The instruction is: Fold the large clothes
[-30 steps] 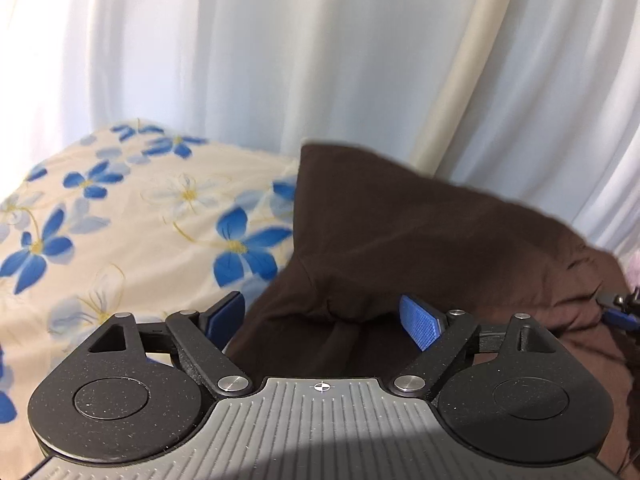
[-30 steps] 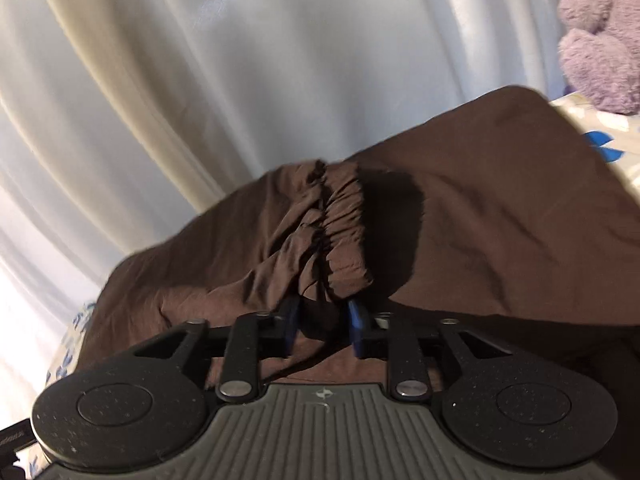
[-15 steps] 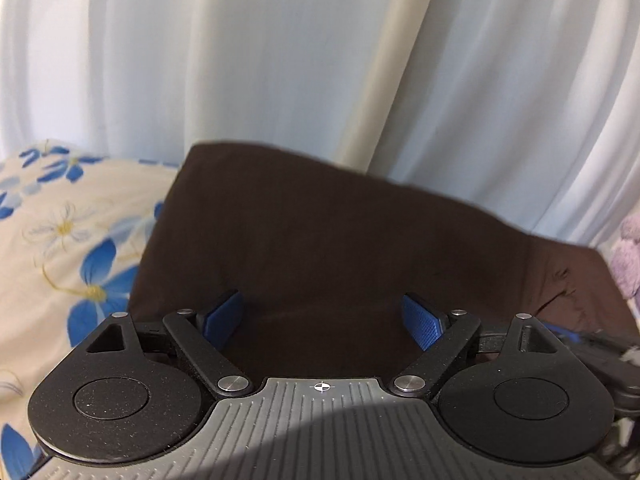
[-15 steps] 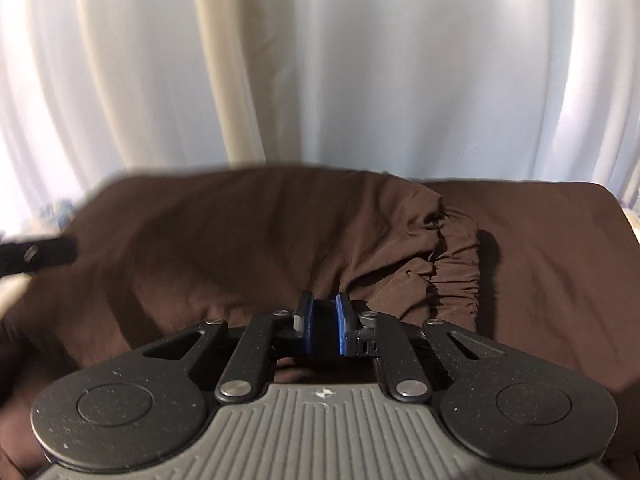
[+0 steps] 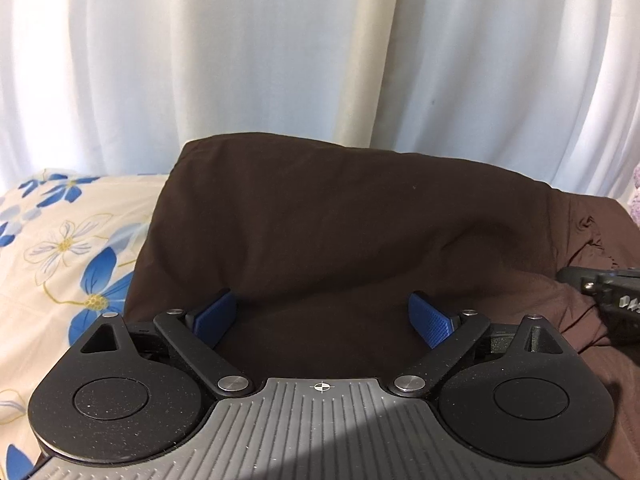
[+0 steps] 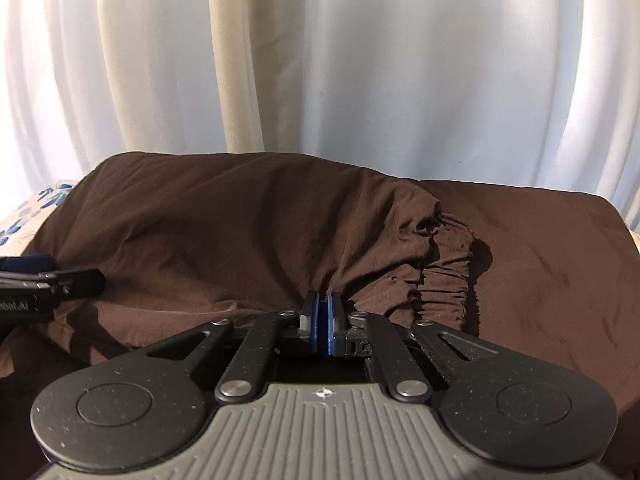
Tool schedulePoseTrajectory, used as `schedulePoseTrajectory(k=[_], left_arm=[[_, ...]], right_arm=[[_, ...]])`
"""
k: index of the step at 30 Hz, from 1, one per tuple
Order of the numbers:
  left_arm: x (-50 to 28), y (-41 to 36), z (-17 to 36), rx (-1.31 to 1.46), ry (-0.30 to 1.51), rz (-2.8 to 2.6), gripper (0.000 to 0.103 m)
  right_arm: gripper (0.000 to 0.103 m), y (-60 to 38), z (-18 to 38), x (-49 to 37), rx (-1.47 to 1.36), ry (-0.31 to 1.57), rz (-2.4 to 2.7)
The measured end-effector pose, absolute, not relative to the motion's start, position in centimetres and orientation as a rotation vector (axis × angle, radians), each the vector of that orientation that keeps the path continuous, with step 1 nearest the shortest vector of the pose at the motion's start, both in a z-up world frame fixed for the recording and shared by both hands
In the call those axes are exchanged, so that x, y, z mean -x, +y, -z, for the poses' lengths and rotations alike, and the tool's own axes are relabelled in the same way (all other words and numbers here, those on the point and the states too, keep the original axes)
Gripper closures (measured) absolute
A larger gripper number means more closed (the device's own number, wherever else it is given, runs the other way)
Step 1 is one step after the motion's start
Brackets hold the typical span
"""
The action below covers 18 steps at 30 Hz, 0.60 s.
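A large dark brown garment [image 5: 340,232] lies rumpled on a bed, its gathered elastic waistband [image 6: 444,280] to the right. My left gripper [image 5: 322,316] hovers low over the garment's left part. Its jaws are opening wide, and cloth lies between the blue pads [image 5: 212,316] without being pressed. My right gripper [image 6: 322,312] is shut, its pads together on a thin fold of the brown garment [image 6: 240,232] just left of the waistband. The right gripper's tip [image 5: 600,292] shows at the right edge of the left wrist view. The left gripper [image 6: 52,284] shows at the left edge of the right wrist view.
A cream bedsheet with blue flowers [image 5: 72,248] extends left of the garment. White curtains [image 5: 280,60] hang close behind the bed. A sliver of purple plush [image 5: 635,200] sits at the far right.
The left gripper slid right, from over the floral sheet to over the garment. The right gripper rolled level and its jaws closed from around the gathered cloth to fully together.
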<state>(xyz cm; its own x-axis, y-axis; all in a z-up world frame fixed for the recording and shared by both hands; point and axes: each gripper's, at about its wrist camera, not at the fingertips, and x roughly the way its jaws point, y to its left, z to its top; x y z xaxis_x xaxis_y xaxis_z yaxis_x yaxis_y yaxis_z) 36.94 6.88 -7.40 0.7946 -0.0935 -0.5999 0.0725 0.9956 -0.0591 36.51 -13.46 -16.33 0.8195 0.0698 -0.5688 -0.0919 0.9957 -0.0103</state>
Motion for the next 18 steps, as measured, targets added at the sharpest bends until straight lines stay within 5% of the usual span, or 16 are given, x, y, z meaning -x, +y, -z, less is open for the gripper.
schedulePoseTrajectory(k=[3,8,9,15,17,18], left_arm=[[-36.7,7.4,7.4,0.038,0.643,0.109,0.006],[-36.0,7.4,7.1,0.042,0.646,0.097,0.006],[-36.0,7.4,7.0,0.044,0.646,0.095,0.006],[-35.9,6.8,6.8,0.027,0.655,0.071,0.006],[-35.9,6.6,6.7,0.025,0.659,0.07,0.005],[-35.8,6.6,6.5,0.028,0.659,0.075,0.005]], right_arm=[[0.097,-15.0,14.2,-35.0,-0.092,0.623,-0.09],[0.054,-20.0,12.3,-30.6,-0.475,0.619,-0.038],[0.051,-20.8,12.5,-30.0,-0.512,0.625,-0.006],[0.053,-23.5,14.1,-30.7,-0.76,0.661,-0.049],[0.081,-23.2,14.7,-31.8,-0.764,0.697,-0.044],[0.082,-22.9,14.8,-32.3,-0.736,0.711,-0.037]])
